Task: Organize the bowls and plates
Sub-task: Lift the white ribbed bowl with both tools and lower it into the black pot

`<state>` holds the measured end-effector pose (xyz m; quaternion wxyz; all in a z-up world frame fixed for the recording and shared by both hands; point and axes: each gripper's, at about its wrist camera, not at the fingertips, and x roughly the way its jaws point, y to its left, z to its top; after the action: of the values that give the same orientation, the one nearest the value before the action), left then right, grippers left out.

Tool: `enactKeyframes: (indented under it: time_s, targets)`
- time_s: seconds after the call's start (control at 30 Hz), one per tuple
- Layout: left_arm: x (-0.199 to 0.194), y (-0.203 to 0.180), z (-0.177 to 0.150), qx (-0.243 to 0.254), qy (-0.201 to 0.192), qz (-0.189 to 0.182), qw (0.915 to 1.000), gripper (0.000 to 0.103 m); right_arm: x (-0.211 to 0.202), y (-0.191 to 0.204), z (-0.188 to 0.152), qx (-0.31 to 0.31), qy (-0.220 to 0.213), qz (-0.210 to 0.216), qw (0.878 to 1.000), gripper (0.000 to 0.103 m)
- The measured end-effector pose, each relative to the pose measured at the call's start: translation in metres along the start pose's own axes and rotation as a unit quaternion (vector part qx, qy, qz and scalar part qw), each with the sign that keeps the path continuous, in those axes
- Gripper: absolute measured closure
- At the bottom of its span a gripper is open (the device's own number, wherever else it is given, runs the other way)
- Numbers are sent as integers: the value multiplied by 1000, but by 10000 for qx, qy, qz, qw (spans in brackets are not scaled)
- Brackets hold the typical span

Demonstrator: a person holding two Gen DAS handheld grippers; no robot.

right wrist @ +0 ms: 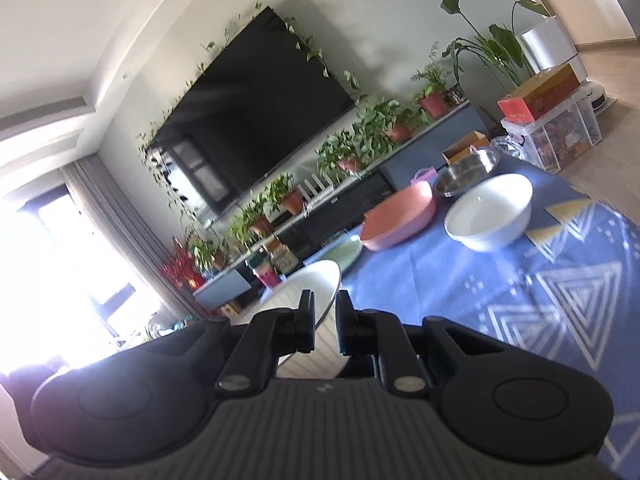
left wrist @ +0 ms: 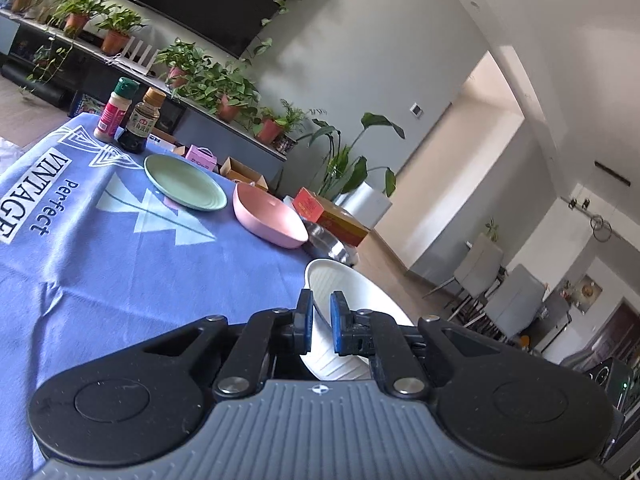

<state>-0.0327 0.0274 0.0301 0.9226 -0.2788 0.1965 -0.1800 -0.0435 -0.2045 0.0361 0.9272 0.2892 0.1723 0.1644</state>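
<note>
The left gripper (left wrist: 321,322) pinched the rim of a ribbed white bowl (left wrist: 352,300), one blue pad inside the wall and one outside, the bowl tilted and hanging off the table's edge at about 4 o'clock from the pink bowl (left wrist: 268,216). The right gripper (right wrist: 324,320) was likewise clamped on the rim of a second ribbed bowl (right wrist: 308,284), which stood tipped in front of the camera.

On the blue cloth (left wrist: 120,260) the other pieces waited: a green plate (left wrist: 184,182) at 10 o'clock from the pink bowl, a steel bowl (left wrist: 332,246) just beyond it at 4 o'clock, and, in the right view, a plain white bowl (right wrist: 490,212) at 3 o'clock from the pink one.

The ribbed bowls looked like glazed ceramic: stiff, fairly heavy for a rim pinch, slick, and liable to chip if knocked against another. A grip deep over the rim probably held best; a shallow one might let the bowl swing or slip. The pink bowl and green plate seemed lighter, perhaps plastic.

The cloth read "Perfect VINTAGE". Two bottles (left wrist: 128,118) stood at its far corner; their labels were too small to read.
</note>
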Motion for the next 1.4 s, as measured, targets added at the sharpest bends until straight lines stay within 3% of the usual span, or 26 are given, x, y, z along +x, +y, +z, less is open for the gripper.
enactKeyframes:
  time_s: [0.2, 0.63, 1.07, 1.4]
  targets:
    - [-8, 4, -15, 131, 176, 152, 9996, 96, -2, -1, -17, -209, 372, -75, 9991, 66]
    - [-15, 9, -29, 155, 425, 296, 9985, 95, -13, 5, -35, -744, 688, -198, 9947, 64]
    - [-11, 3, -32, 365, 554, 465, 9967, 94, -13, 0, -35, -749, 768, -330, 9937, 64]
    - [-14, 3, -31, 347, 490, 499, 9969, 90, -18, -6, -29, -621, 595, -368, 9956, 64]
